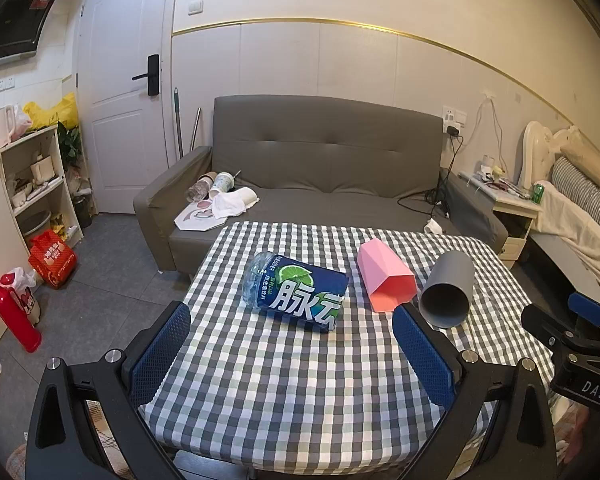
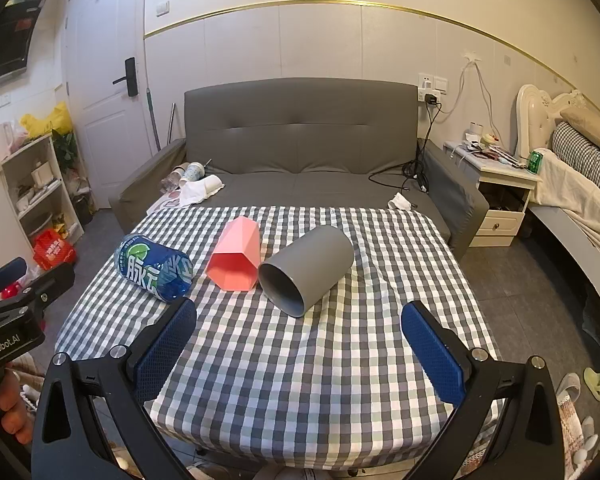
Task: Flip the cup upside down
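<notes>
A pink faceted cup [image 1: 385, 278] [image 2: 236, 258] lies on its side on the checked tablecloth [image 1: 284, 368] [image 2: 300, 360], mouth toward me. A grey round cup [image 1: 448, 289] [image 2: 306, 270] lies on its side just right of it, mouth toward me. My left gripper [image 1: 292, 332] is open and empty, held over the near part of the table, short of the cups. My right gripper [image 2: 300, 332] is open and empty, just short of the grey cup. The right gripper also shows at the right edge of the left wrist view [image 1: 580, 332].
A blue-labelled water bottle [image 1: 296, 292] [image 2: 156, 266] lies on its side left of the pink cup. A grey sofa [image 1: 324, 160] [image 2: 300, 140] stands behind the table. A shelf [image 1: 32, 184] is at the left, a nightstand [image 2: 500, 196] and bed at the right.
</notes>
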`<state>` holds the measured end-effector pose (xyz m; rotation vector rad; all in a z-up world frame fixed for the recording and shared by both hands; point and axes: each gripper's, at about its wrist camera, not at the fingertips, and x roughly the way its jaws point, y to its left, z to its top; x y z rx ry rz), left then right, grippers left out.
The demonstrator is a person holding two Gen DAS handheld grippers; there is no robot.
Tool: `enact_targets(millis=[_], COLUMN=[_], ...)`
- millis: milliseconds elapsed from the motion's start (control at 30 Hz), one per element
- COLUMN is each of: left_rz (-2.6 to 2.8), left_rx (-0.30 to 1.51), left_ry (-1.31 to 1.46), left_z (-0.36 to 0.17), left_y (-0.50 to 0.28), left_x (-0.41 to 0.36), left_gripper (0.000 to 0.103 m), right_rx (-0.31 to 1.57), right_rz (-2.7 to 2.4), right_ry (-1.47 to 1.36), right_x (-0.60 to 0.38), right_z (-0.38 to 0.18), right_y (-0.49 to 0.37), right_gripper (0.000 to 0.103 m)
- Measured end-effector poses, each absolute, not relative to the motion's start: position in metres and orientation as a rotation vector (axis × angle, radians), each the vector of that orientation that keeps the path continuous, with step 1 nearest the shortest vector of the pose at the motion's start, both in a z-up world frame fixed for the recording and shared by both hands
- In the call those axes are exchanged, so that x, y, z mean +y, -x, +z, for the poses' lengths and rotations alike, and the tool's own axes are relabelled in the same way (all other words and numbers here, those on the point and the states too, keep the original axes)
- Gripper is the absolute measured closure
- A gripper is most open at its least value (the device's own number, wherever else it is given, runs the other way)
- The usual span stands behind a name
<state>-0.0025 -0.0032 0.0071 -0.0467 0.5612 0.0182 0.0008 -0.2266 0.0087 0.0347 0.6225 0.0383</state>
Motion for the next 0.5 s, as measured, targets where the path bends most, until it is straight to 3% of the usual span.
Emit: enact_targets(millis=[500], left_rz=[0.018], left_rx=[0.562], left_ry=[0.047], left_z=[0.0065], left_y=[0.0025], left_x=[-0.0033], left_gripper=[0.000], right_rx=[0.628], right_rz=[0.039], right_ry=[-0.036], right_x=[-0.2270], right_z=[0.0063], right_y=[-0.0021], right_gripper=[0.000])
